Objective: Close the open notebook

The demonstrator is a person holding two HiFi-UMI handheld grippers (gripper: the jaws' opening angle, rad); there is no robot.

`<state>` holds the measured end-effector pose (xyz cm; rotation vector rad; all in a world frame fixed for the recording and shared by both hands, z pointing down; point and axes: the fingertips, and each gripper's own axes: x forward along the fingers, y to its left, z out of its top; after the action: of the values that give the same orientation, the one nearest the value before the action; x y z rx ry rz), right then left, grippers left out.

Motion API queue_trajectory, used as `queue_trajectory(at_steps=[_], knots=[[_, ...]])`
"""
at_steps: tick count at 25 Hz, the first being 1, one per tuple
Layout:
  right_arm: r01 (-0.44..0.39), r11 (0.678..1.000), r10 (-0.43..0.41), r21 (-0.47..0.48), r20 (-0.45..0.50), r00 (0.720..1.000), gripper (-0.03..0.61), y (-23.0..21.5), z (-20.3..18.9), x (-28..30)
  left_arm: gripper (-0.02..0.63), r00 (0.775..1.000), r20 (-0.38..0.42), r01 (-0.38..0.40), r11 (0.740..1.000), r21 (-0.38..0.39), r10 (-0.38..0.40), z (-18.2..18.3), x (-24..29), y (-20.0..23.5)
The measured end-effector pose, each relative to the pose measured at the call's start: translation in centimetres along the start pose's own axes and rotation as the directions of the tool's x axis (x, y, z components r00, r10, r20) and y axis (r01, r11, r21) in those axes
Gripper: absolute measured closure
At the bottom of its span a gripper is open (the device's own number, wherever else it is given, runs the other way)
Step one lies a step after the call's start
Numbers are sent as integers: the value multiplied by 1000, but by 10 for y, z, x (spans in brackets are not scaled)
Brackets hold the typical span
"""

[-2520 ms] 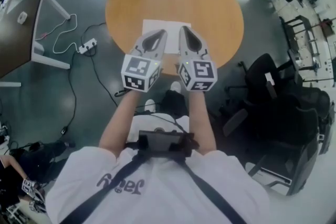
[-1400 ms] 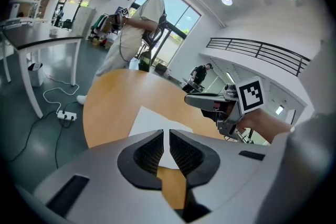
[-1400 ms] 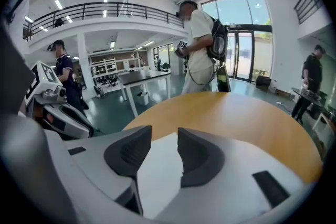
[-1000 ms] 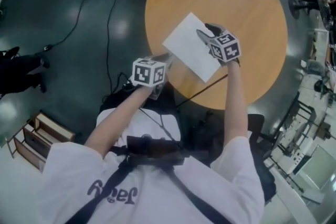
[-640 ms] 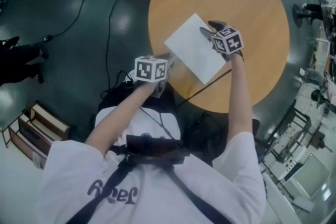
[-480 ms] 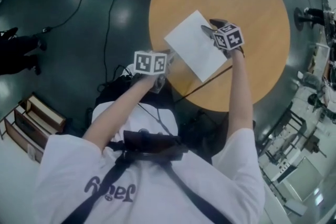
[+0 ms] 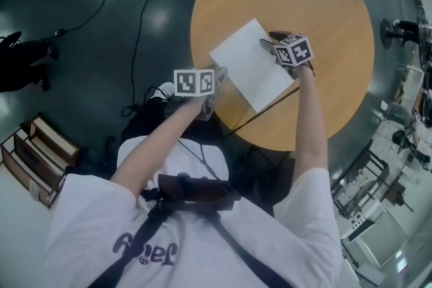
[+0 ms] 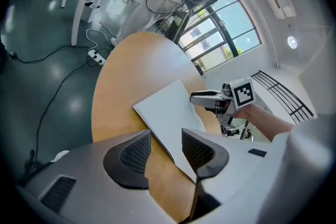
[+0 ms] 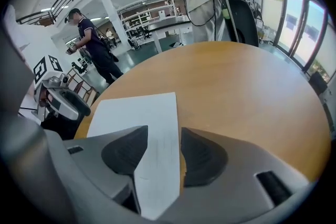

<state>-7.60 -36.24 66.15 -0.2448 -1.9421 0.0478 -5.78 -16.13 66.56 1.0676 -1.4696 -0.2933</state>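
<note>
Big round wooden table [image 7: 324, 3] fills most of the head view, and the notebook [image 7: 246, 64] lies flat on it near the person's edge, turned at an angle with plain white pages facing up. I can't make out a spine or cover from here, it just reads as one white sheet

Left gripper [image 7: 217, 74] sits at the notebook's near-left corner, right over the table edge. In its own view the jaws are spread wide and have hold of nothing. Bare wood shows in the gap, and the notebook's [image 8: 170, 110] near edge runs diagonally across it just beyond the tips

Right gripper [image 7: 268, 42] is over the opposite side of the notebook. Its jaws are also well apart and empty, with the white page [image 9: 136, 107] lying under and between them, the page edge just inside the right-hand jaw. Can't tell if the tips are touching the paper or just above it

My read: this is the lining-up step, nothing pinched or lifted yet. Next move probably needs one jaw slipped under a page edge, then a close and a fold over to the other side, with the other gripper steadying. Thin paper flat on wood looks fiddly to get under
</note>
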Motion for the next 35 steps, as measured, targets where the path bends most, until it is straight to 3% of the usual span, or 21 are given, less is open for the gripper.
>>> queue_trajectory(at_steps=[4,9,13,19,28,35], knots=[[17,1000,-18,-26,-36,999,359,-14,-2,8,436,1000,-3,-1,1000,-29,1,0,11,0],[-10,999,11,32,-39,999,364,-13,-7,10,436,1000,-24,3,997,-81,-5,-17,17,4],[-19,1000,19,5,-58,998,377,-15,-2,10,436,1000,-7,9,993,-117,-10,-12,23,3],[-20,999,22,45,-53,998,433,-15,1,14,437,1000,21,19,989,-144,-17,-3,32,1],[-3,999,4,53,-29,1000,453,-12,4,13,450,996,76,62,982,-177,-50,-1,30,4],[9,999,-9,48,-16,1000,459,-10,3,9,532,996,77,47,985,-168,-35,-4,28,9]])
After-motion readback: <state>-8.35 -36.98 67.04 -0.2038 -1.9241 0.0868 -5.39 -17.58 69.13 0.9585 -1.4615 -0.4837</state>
